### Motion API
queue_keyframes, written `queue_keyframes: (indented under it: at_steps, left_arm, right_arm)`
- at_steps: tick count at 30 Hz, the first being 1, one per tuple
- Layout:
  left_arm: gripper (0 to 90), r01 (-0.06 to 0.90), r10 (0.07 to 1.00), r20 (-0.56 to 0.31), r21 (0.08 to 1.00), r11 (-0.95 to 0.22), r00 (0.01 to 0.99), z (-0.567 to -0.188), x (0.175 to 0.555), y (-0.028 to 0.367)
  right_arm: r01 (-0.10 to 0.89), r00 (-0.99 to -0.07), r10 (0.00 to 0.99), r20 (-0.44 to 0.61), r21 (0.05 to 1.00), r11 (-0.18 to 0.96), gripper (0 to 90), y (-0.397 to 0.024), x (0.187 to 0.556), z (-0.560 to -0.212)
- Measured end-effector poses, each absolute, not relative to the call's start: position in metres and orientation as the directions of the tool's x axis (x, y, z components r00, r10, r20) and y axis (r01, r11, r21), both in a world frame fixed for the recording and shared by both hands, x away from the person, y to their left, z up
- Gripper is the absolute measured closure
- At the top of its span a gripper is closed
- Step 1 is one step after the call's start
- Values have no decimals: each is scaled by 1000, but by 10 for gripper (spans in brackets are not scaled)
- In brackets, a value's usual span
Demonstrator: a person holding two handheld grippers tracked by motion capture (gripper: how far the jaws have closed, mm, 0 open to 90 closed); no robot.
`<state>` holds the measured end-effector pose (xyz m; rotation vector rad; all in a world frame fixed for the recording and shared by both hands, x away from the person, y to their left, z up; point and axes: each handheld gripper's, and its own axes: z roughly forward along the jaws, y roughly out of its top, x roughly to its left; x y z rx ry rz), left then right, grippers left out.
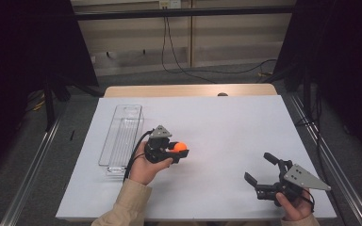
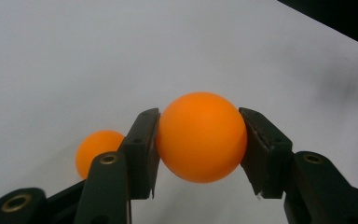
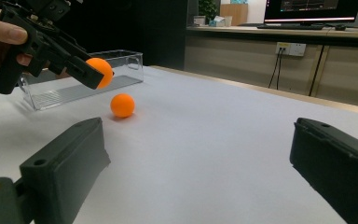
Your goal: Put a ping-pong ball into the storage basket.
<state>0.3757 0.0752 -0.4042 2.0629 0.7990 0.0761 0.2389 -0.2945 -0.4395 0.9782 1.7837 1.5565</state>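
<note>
— Holding that orange ball (image 2: pixel 200 136) in your left gripper (image 1: pixel 172 151), you've got the jaws clamped on its two sides and nothing else bearing it, lifted clear of the white table cover (image 1: pixel 217 127). What worries you most?

— The roundness. Your pads (image 2: pixel 145 140) meet it on a small patch each; if you swing toward the clear tray (image 1: pixel 121 136) at the far left too quickly, or ease the squeeze at all, I'd expect it to squirt out and roll off the cover.

— And the second ball (image 3: pixel 122 105)?

— It lies loose on the cover just below and near your held one, between the tray and your right side. Dip your left hand (image 1: pixel 146 167) while turning and you could knock it rolling.

— My right gripper (image 1: pixel 263 170)?

— Jaws apart, holding nothing, well off to the near right. It's no danger there, though it can't catch a runaway ball either.

— The tray itself?

— Narrow and light-looking. Clip its wall with the jaws and it may slide, so judge your release above the opening.
</note>
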Motion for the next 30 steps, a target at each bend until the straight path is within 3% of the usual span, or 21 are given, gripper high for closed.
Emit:
queue_keyframes:
  at_steps: [30]
  left_arm:
    - [508, 524, 596, -234, 765, -375, 768, -397, 379, 88]
  right_arm:
    - [156, -568, 822, 45, 986, 53, 27, -294, 239, -439]
